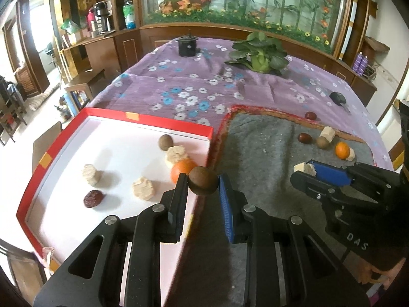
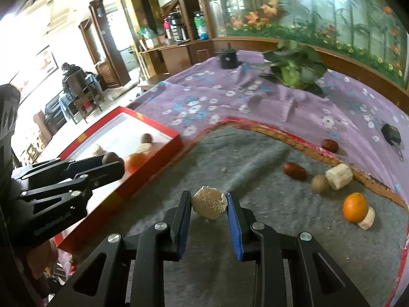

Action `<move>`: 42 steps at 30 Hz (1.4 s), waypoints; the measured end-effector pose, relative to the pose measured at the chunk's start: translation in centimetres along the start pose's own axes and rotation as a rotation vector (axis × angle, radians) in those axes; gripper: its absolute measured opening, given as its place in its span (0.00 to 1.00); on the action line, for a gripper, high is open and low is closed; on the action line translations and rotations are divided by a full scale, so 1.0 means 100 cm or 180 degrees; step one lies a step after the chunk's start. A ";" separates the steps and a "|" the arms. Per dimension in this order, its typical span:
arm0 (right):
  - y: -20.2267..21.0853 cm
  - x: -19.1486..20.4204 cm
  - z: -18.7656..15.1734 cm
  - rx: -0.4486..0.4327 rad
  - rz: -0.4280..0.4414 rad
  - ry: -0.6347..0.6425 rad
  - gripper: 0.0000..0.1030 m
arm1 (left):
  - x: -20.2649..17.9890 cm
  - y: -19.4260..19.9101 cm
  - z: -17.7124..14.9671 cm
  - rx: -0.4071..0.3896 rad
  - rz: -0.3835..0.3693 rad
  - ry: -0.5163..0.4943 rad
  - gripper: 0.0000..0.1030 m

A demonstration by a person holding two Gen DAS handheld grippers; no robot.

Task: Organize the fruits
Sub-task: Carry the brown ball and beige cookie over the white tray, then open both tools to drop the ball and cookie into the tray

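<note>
My left gripper is shut on a brown round fruit and holds it above the right edge of the red box. The box holds an orange, a brown fruit, a red date and several beige chunks. My right gripper is shut on a beige chunk above the grey mat. On the mat lie an orange, a brown fruit, a red date and two beige chunks. Another date lies at the mat's edge.
The table has a purple flowered cloth. At the back stand a black pot and a leafy green vegetable. A small black object lies at the right. A wooden cabinet with a glass display runs behind the table.
</note>
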State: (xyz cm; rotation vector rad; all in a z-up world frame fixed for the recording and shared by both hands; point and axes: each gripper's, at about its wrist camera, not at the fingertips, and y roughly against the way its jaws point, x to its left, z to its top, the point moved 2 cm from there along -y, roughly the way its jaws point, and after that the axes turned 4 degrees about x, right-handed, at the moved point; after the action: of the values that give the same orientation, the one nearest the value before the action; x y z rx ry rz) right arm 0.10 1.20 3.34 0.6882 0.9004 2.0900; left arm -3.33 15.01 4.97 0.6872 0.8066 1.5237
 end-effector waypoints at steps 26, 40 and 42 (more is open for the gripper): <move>-0.035 0.109 0.026 0.0187 0.0377 0.0683 0.26 | 0.105 0.004 -0.035 0.0115 0.0369 0.0535 0.23; -0.089 0.143 0.022 0.0554 0.0418 0.0975 0.26 | 0.125 -0.012 -0.040 0.0220 0.0451 0.0692 0.23; -0.094 0.144 0.020 0.0556 0.0409 0.0978 0.26 | 0.127 -0.013 -0.040 0.0229 0.0450 0.0749 0.23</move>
State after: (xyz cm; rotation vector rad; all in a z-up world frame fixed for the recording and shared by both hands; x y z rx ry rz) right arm -2.81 17.88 -0.18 0.5319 1.2493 2.2906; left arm -7.15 27.29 1.27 0.6357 1.0113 1.7326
